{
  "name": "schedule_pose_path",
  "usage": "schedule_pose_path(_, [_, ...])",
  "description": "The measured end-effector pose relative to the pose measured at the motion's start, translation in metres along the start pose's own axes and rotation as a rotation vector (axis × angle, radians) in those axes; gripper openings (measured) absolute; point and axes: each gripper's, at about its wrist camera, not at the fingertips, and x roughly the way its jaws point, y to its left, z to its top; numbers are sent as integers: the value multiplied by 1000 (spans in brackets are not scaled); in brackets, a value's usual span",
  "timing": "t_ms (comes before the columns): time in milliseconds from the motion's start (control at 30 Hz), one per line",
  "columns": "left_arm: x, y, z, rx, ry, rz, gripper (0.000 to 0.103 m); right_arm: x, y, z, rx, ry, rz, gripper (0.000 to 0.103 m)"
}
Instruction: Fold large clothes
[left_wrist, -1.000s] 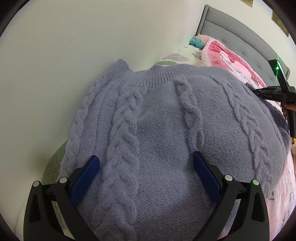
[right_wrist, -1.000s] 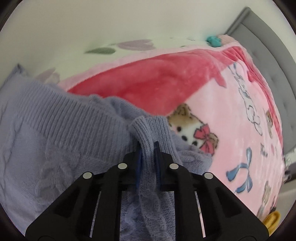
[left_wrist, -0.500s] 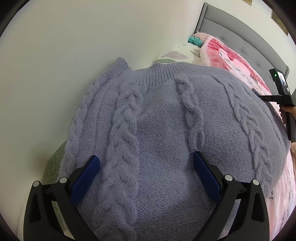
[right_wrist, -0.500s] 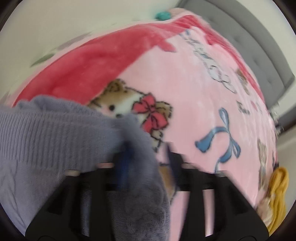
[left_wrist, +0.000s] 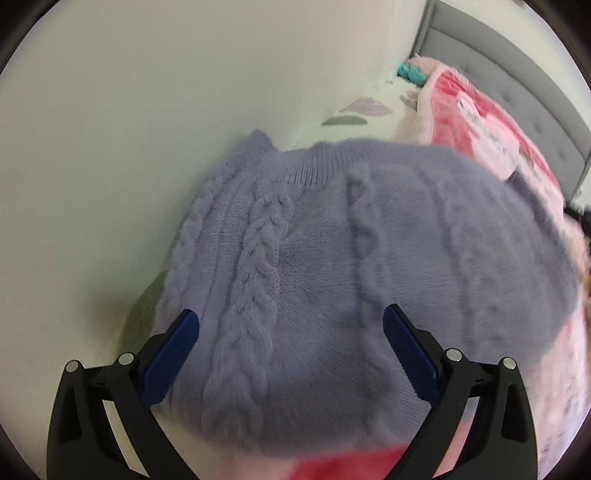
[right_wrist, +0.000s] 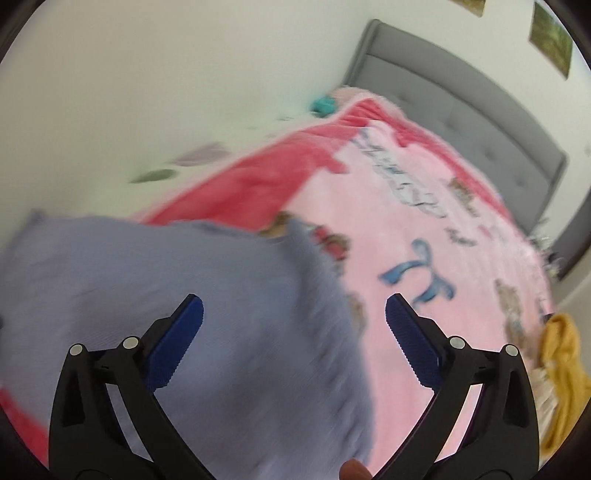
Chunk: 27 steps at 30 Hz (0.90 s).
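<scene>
A lavender cable-knit sweater (left_wrist: 332, 266) lies spread on the bed, its ribbed hem toward the far wall. My left gripper (left_wrist: 291, 328) is open and empty, held just above the sweater's near part. In the right wrist view the sweater (right_wrist: 184, 302) is a blurred lavender mass at lower left. My right gripper (right_wrist: 295, 321) is open and empty above the sweater's right edge, with the pink blanket behind its right finger.
A pink and red cartoon blanket (right_wrist: 443, 229) covers the bed under and right of the sweater. A grey padded headboard (right_wrist: 461, 103) stands at the far end. A yellow garment (right_wrist: 561, 369) lies at the right edge. A teal toy (left_wrist: 410, 74) sits near the headboard.
My right gripper has opened and let go of the sweater's sleeve cuff, then pulled up and away. My left gripper has stayed open and drawn back slightly.
</scene>
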Motion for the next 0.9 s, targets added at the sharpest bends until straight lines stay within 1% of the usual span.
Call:
schedule_pose_path(100, [-38, -9, 4, -10, -5, 70, 98, -49, 13, -7, 12, -34, 26, 95])
schedule_pose_path(133, [-59, -14, 5, -13, -36, 90, 98, -67, 14, -9, 41, -50, 43, 95])
schedule_pose_path(167, [-72, -17, 5, -18, -54, 110, 98, -81, 15, -10, 73, -48, 61, 95])
schedule_pose_path(200, [-92, -22, 6, -27, -75, 150, 98, -92, 17, -10, 90, -41, 76, 95])
schedule_pose_path(233, [-106, -26, 7, -37, -86, 207, 98, -104, 19, -9, 100, -26, 84, 95])
schedule_pose_path(267, [-123, -34, 8, -35, -106, 263, 98, -114, 22, -9, 98, -24, 74, 95])
schedule_pose_path(300, [-135, -37, 7, -29, -123, 260, 98, -129, 24, -9, 90, -32, 68, 95])
schedule_pose_path(367, [-162, -47, 7, -24, -140, 194, 98, -152, 26, -10, 98, -51, 63, 95])
schedule_pose_path(400, [-176, -52, 7, -28, -136, 167, 98, -168, 27, -10, 101, -58, 79, 95])
schedule_pose_path(467, [-200, -64, 8, -26, -142, 122, 98, -192, 28, -9, 99, -58, 75, 95])
schedule_pose_path(533, [-225, -76, 6, -17, -156, 119, 98, -217, 28, -7, 90, -52, 60, 95])
schedule_pose_path(633, [-252, -89, -1, 0, -178, 100, 98, -247, 27, -5, 58, -38, 71, 95])
schedule_pose_path(667, [-262, -93, -4, -1, -187, 93, 98, -259, 26, -5, 56, -45, 61, 95])
schedule_pose_path(767, [-281, -103, -7, 13, -195, 57, 98, -284, 20, -6, 77, -56, 86, 95])
schedule_pose_path(900, [-306, -117, -7, 57, -228, 43, 98, -310, 14, -7, 95, -86, 49, 95])
